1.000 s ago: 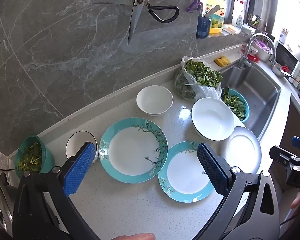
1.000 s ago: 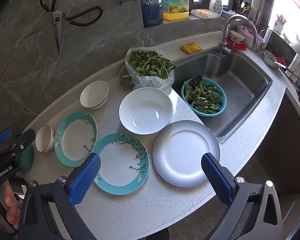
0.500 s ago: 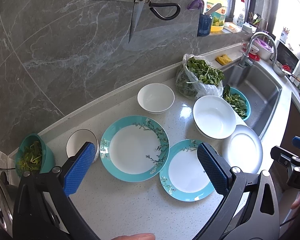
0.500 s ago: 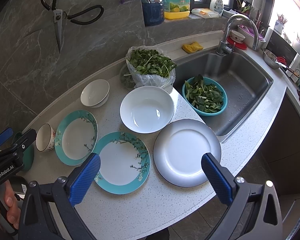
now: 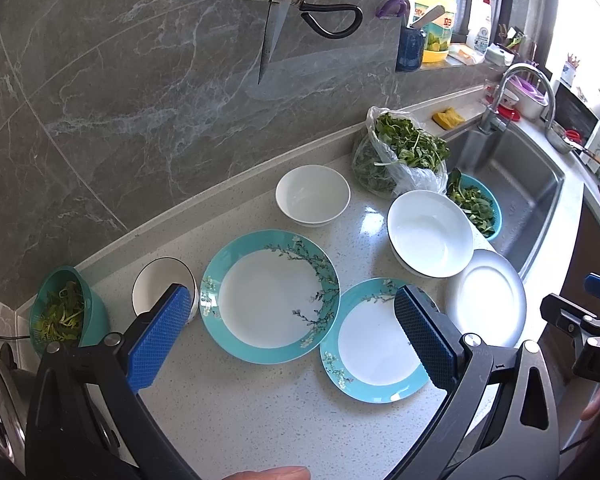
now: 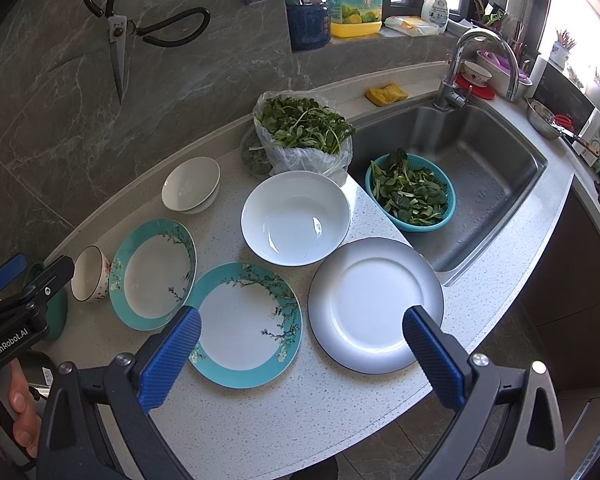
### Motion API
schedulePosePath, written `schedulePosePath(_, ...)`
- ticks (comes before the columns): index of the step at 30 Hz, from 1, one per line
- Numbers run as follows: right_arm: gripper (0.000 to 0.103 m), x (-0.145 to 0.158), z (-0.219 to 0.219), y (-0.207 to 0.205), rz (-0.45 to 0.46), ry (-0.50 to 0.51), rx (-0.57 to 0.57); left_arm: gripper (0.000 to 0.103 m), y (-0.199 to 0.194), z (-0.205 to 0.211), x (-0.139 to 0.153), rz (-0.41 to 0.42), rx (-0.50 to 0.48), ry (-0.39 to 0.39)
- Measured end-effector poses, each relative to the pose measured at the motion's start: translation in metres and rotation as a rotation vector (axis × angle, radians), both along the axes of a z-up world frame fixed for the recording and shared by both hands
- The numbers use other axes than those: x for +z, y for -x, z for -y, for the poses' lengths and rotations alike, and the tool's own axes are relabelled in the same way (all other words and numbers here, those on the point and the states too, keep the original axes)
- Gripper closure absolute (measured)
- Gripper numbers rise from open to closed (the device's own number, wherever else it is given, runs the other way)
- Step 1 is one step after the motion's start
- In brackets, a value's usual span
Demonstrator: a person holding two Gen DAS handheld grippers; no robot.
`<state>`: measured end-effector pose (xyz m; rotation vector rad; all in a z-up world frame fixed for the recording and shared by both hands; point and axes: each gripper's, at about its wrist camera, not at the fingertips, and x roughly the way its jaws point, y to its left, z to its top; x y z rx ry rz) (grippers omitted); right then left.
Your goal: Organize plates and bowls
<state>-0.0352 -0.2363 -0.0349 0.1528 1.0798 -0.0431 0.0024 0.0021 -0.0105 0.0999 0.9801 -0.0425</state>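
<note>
Speckled stone counter (image 6: 260,412) carries two teal-rimmed plates (image 6: 246,324) (image 6: 152,274), a grey plate (image 6: 374,304) by the sink (image 6: 480,184), and three white bowls (image 6: 296,218) (image 6: 191,185) (image 5: 160,288). Left gripper (image 5: 292,340) and right gripper (image 6: 300,356) hover above, jaws spread wide, holding nothing.

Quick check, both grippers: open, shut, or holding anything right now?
Left gripper: open, holding nothing, above the teal plates.
Right gripper: open, holding nothing, above the counter's front edge.
</note>
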Motion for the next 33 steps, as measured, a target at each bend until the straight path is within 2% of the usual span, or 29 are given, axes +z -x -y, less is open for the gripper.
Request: schedulePosePath(33,0.0,-0.006,-0.0055,-0.0008,-0.01,0.003,0.006,0.0,-0.0027,0.0032,-0.0046,-0.01,-0.007,-0.002)
